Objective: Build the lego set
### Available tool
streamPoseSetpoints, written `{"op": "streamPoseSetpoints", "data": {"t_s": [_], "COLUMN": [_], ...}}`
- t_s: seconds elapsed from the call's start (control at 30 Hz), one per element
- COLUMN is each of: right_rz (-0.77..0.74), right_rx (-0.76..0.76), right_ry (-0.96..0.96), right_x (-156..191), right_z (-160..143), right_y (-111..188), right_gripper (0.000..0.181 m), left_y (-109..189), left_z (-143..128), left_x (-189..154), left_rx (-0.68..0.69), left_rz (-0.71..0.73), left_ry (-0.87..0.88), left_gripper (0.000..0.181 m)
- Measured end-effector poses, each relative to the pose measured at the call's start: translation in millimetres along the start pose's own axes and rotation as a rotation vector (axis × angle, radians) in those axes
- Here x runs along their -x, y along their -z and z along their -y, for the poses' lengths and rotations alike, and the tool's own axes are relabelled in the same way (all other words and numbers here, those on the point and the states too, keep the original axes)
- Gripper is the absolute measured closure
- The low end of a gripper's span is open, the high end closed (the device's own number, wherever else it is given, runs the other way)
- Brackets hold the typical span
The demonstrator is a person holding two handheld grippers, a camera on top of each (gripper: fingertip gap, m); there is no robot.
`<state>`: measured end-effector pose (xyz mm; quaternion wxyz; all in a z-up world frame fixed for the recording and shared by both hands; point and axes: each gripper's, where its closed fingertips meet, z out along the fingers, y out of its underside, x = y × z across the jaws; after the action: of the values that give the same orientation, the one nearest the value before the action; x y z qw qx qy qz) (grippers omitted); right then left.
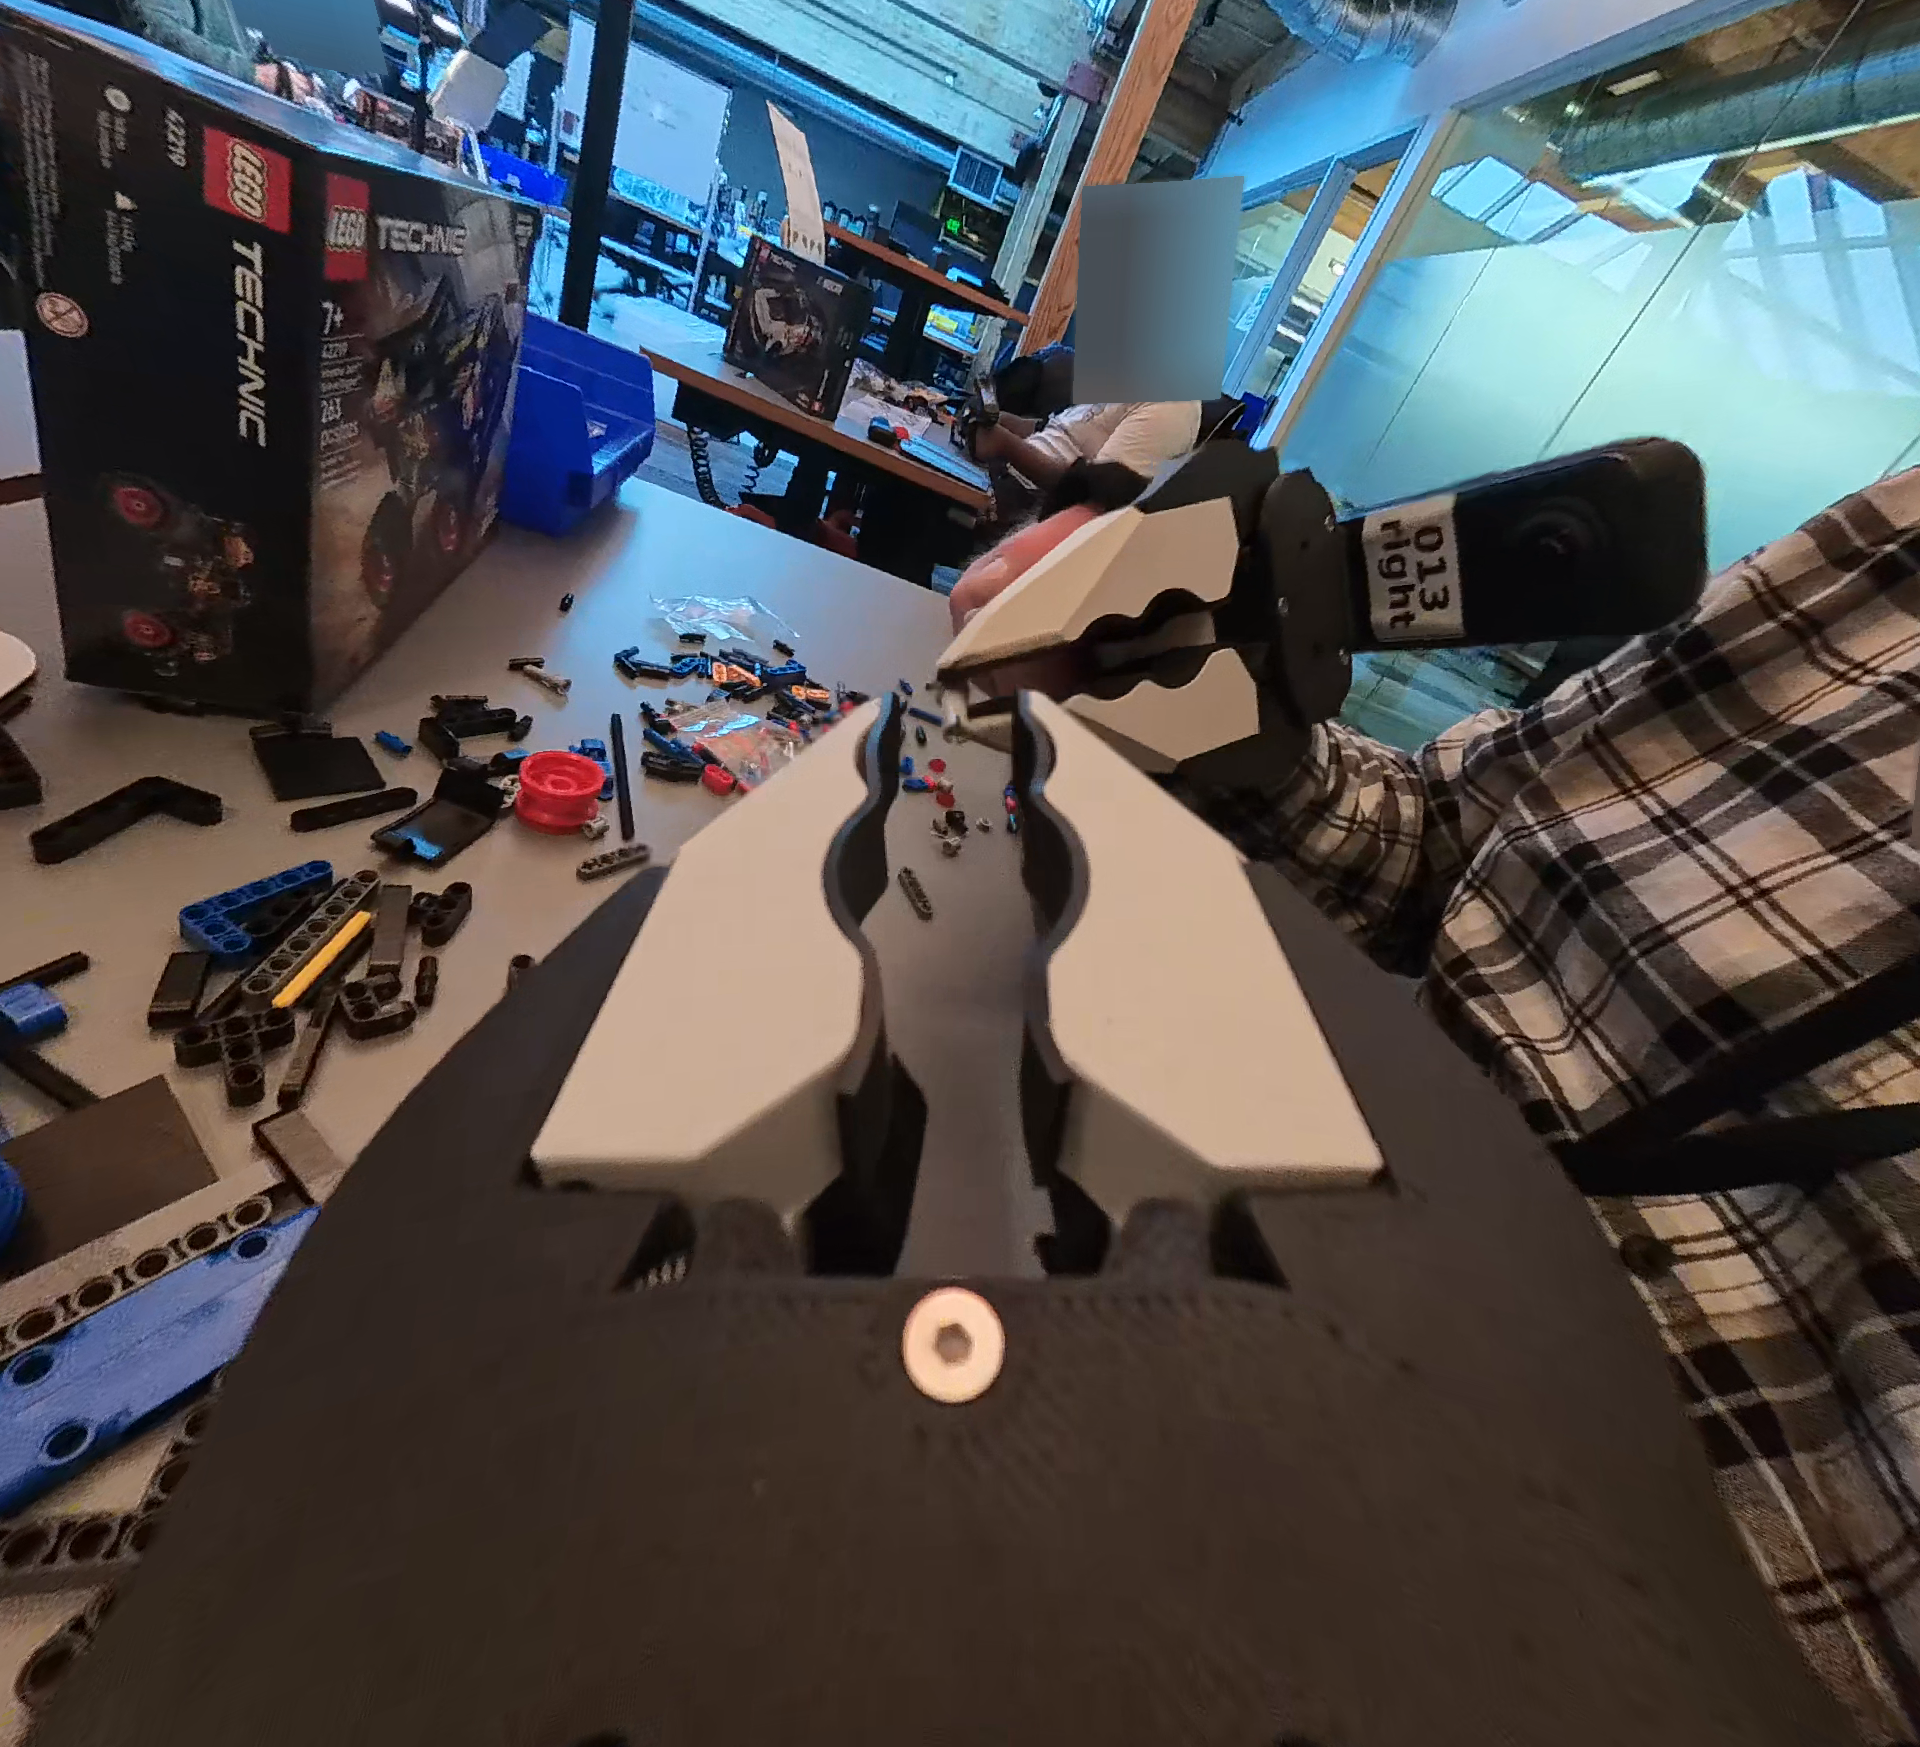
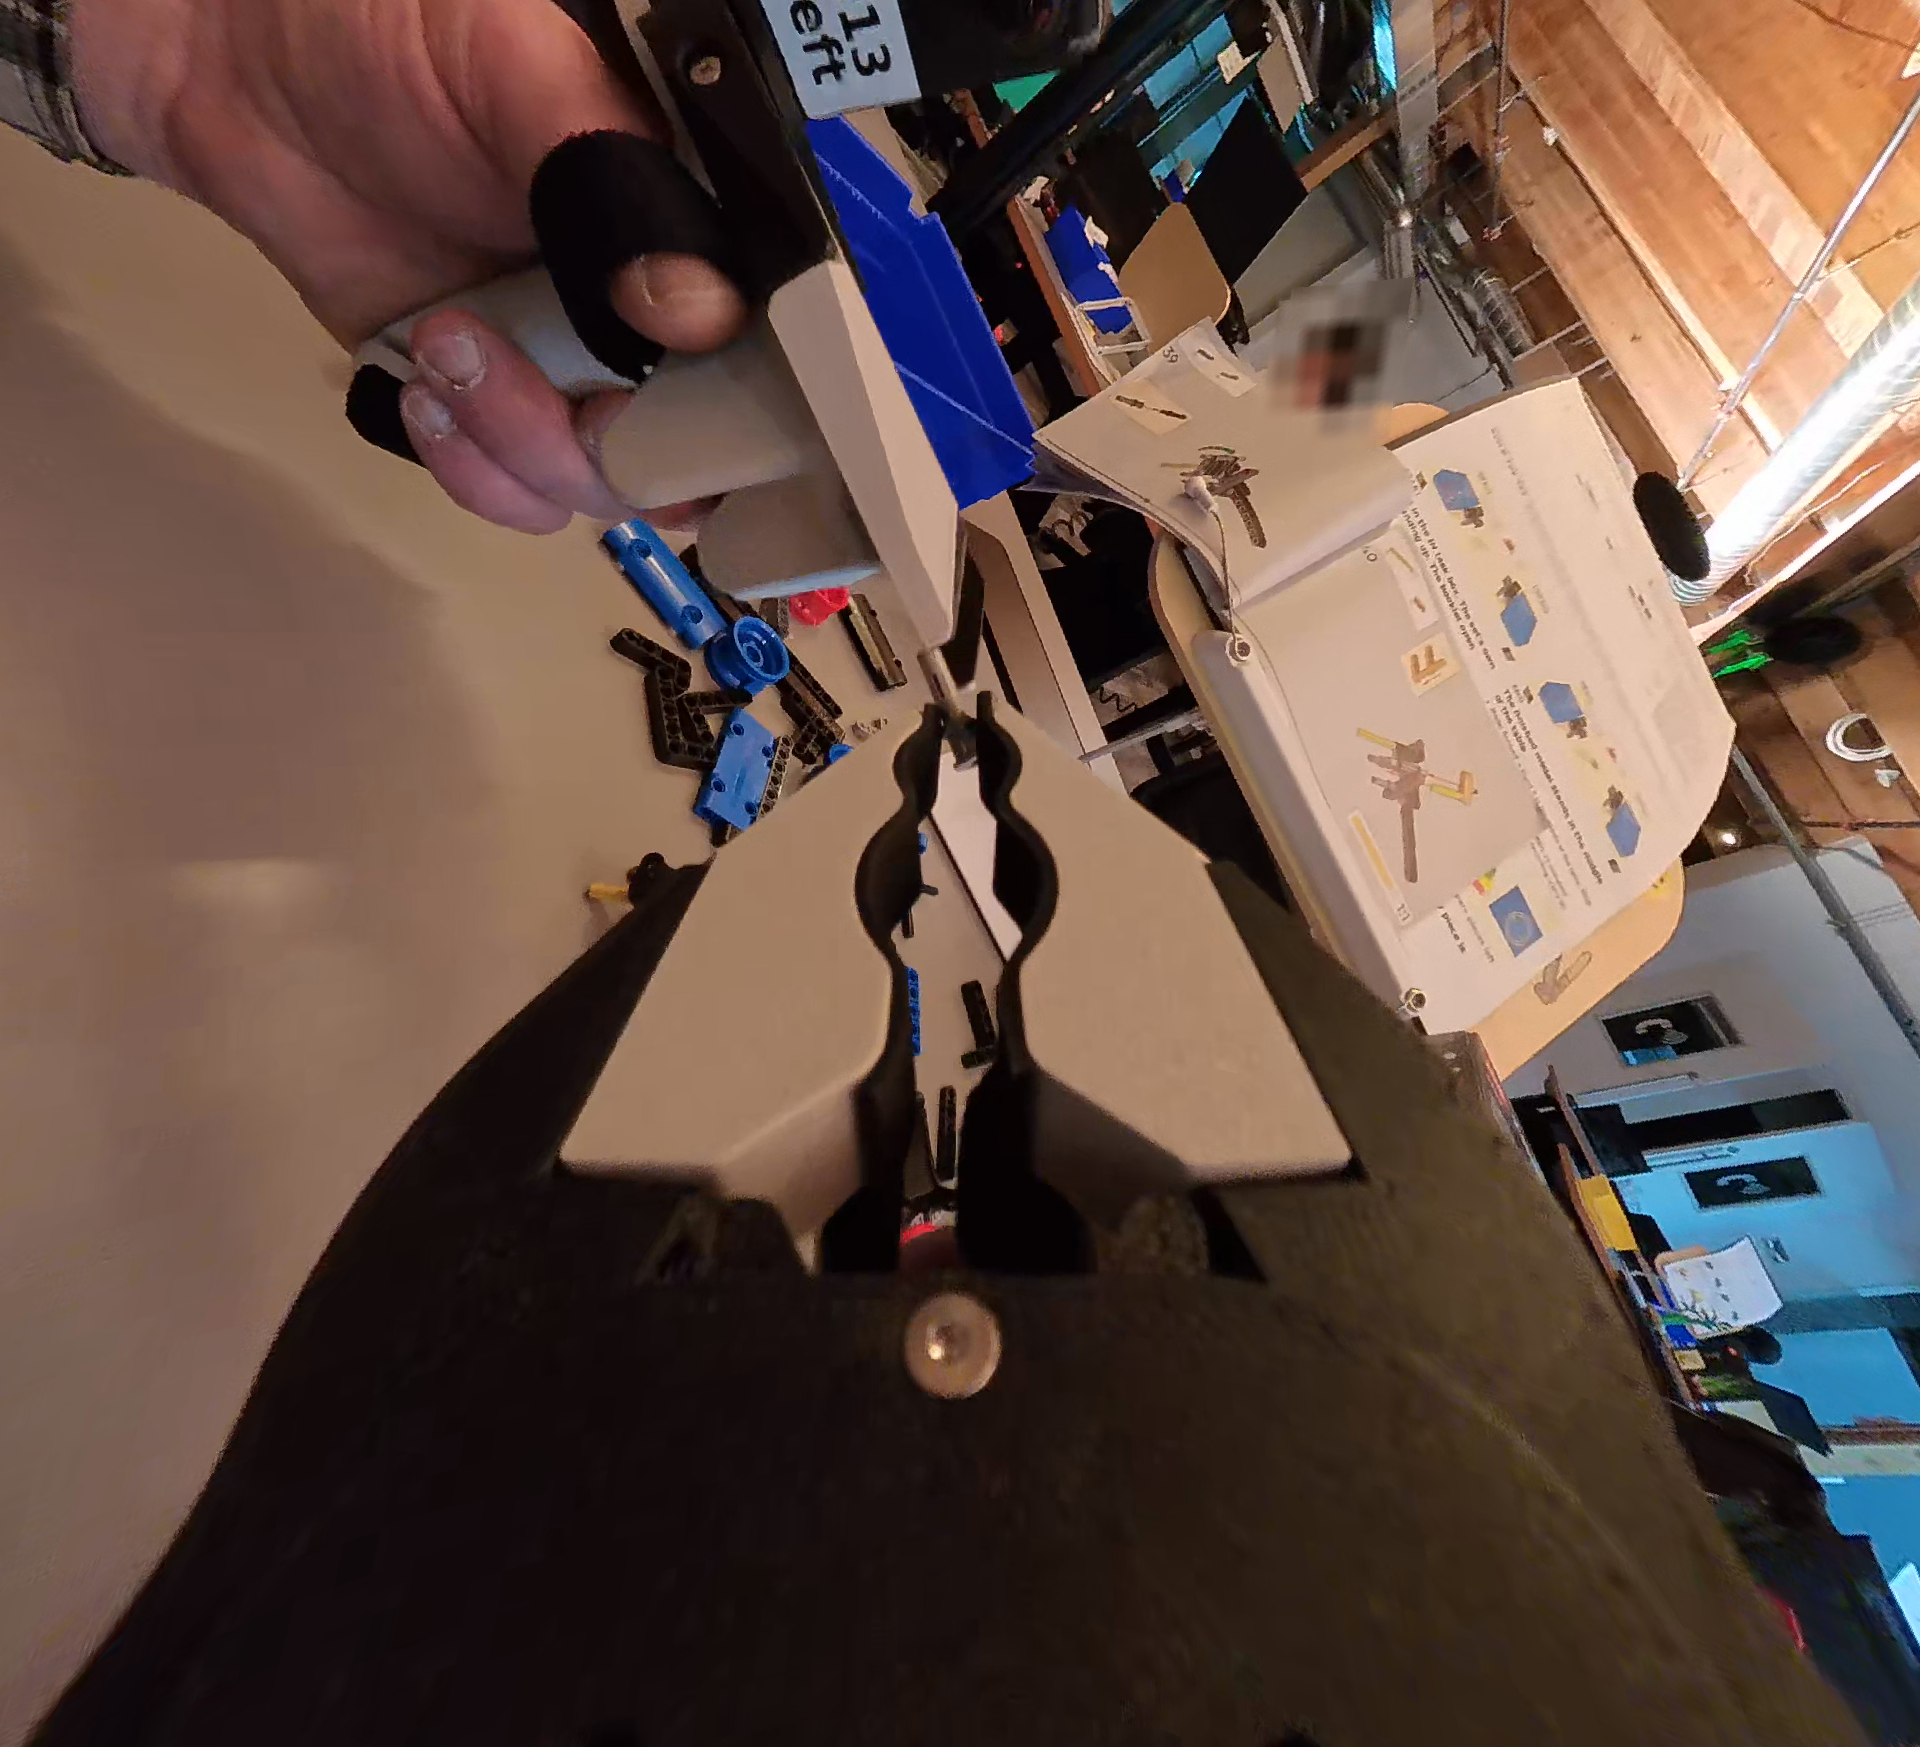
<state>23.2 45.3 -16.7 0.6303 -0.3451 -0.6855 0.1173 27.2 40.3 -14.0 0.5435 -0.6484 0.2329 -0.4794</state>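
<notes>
Above the grey tabletop [image 1: 727,575] strewn with loose black, blue and red plastic Lego pieces [image 1: 561,788], the grey-fingered right gripper [image 1: 951,689] pinches a tiny pale pin [image 1: 948,718] — the matching left gripper [image 1: 951,721] stands apart.

Our left gripper [image 1: 951,710] points forward, its fingers [image 1: 769,876] parted by a narrow gap. Our right gripper [image 1: 956,695] comes in from the right, rolled sideways, tips nearly meeting the left's, its fingers [image 2: 1091,876] close together on a tiny pale piece. Our left hand [image 2: 343,139] wraps its handle; plaid sleeves cover both arms.
</notes>
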Motion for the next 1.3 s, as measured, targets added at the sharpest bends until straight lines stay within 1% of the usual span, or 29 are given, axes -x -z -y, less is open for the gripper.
{"op": "streamPoseSetpoints", "data": {"t_s": [0.03,0.13,0.23,0.3,0.43,0.53,0.63,0.73,0.83,1.1,1.2,1.3], "right_rz": [0.0,-0.019,-0.042,-0.057,-0.074,-0.072,-0.08,-0.08,-0.083,-0.085,-0.077,-0.081], "right_rx": [-0.003,0.006,0.011,-0.002,-0.022,-0.033,-0.044,-0.065,-0.07,-0.078,-0.084,-0.067], "right_ry": [0.004,0.039,0.063,0.067,0.032,-0.003,-0.019,-0.031,-0.019,-0.021,-0.033,-0.043], "right_x": [1,5,7,9,13,18,20,19,20,19,17,11], "right_z": [1,3,2,4,5,4,4,7,9,12,12,6], "right_y": [0,1,3,7,14,19,25,30,31,26,25,29], "right_gripper": [0.176,0.176,0.176,0.176,0.175,0.17,0.176,0.176,0.176,0.174,0.169,0.168], "left_y": [-2,-6,-7,-8,-11,-15,-18,-21,-22,-17,-13,-12], "left_z": [-3,-8,-11,-11,-17,-20,-24,-22,-22,-20,-16,-14], "left_x": [0,-5,-7,-10,-16,-19,-24,-30,-32,-27,-21,-17], "left_rx": [0.016,0.032,0.041,0.04,0.063,0.074,0.076,0.059,0.056,0.06,0.04,0.03], "left_rz": [0.001,-0.021,-0.029,-0.058,-0.087,-0.111,-0.149,-0.192,-0.201,-0.152,-0.131,-0.11], "left_ry": [-0.004,-0.011,-0.022,-0.014,-0.035,-0.026,-0.004,0.036,0.042,-0.051,-0.046,-0.055], "left_gripper": [0.162,0.175,0.177,0.178,0.179,0.179,0.178,0.178,0.178,0.178,0.178,0.178]}}
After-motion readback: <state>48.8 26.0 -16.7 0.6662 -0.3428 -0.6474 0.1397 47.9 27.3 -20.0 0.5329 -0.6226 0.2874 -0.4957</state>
